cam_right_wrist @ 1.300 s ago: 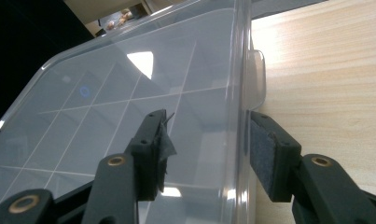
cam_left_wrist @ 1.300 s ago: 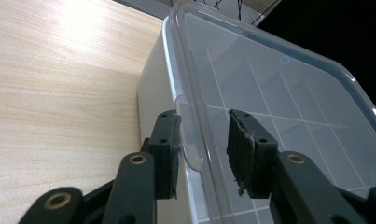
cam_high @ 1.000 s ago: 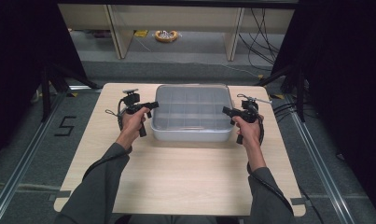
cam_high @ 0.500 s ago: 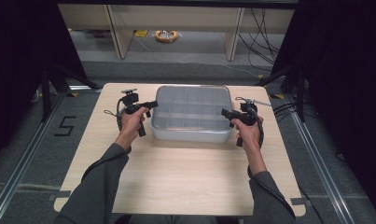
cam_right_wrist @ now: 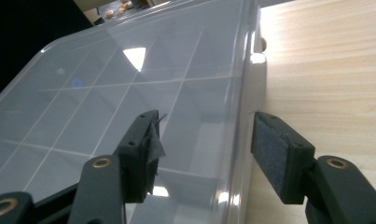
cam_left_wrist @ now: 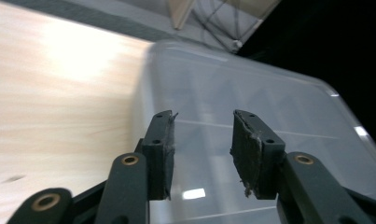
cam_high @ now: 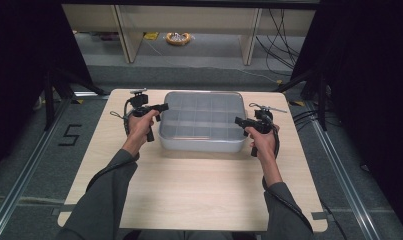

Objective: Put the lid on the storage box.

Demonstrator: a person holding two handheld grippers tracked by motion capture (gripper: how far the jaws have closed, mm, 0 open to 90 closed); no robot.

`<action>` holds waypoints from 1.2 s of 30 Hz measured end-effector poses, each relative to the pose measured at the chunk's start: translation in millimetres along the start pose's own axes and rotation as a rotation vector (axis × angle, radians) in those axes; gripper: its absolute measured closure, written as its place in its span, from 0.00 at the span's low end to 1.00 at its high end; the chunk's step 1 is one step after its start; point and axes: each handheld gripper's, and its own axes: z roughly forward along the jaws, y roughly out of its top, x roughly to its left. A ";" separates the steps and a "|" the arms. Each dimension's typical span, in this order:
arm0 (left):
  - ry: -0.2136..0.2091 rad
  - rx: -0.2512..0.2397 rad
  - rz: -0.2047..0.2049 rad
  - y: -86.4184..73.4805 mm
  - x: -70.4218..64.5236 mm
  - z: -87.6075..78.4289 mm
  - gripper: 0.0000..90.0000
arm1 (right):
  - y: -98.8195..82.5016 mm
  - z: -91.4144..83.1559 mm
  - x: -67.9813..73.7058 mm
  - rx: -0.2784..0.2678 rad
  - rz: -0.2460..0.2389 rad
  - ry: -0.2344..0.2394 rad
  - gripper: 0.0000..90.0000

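Clear divided box (cam_high: 201, 120) sits mid-bench (cam_high: 189, 190). Left tool (cam_left_wrist: 202, 140) and right tool (cam_right_wrist: 204, 154), both released, hover over its opposite edges.

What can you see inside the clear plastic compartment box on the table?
Through the clear plastic compartment box's translucent lid, a grid of white dividers marks out rectangular cells. No contents are visible in them, though the hazy lid and glare could hide small items.
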 end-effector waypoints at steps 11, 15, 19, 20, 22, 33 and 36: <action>-0.050 0.075 -0.079 -14.8 12.0 14.4 0.55 | 9.2 7.9 0.1 -0.010 -0.078 -0.028 0.54; -0.020 0.073 -0.079 -15.8 7.2 14.9 0.59 | 9.1 5.6 2.3 0.001 -0.069 -0.033 0.55; -0.016 0.068 -0.086 -14.6 6.6 13.5 0.62 | 8.0 3.6 -0.4 -0.007 0.008 -0.011 0.55; -0.014 0.063 -0.090 -14.3 6.4 13.2 0.62 | 7.9 3.1 -1.0 -0.007 0.011 -0.001 0.55; -0.016 0.061 -0.090 -13.8 6.4 12.8 0.63 | 7.1 2.3 1.8 -0.004 0.027 -0.005 0.55; -0.020 0.049 -0.099 -10.7 5.6 7.7 0.64 | 4.6 1.9 7.7 -0.015 -0.014 -0.022 0.50; -0.009 0.075 -0.095 -12.6 6.2 10.1 0.62 | 5.5 1.0 8.8 -0.005 -0.047 -0.030 0.48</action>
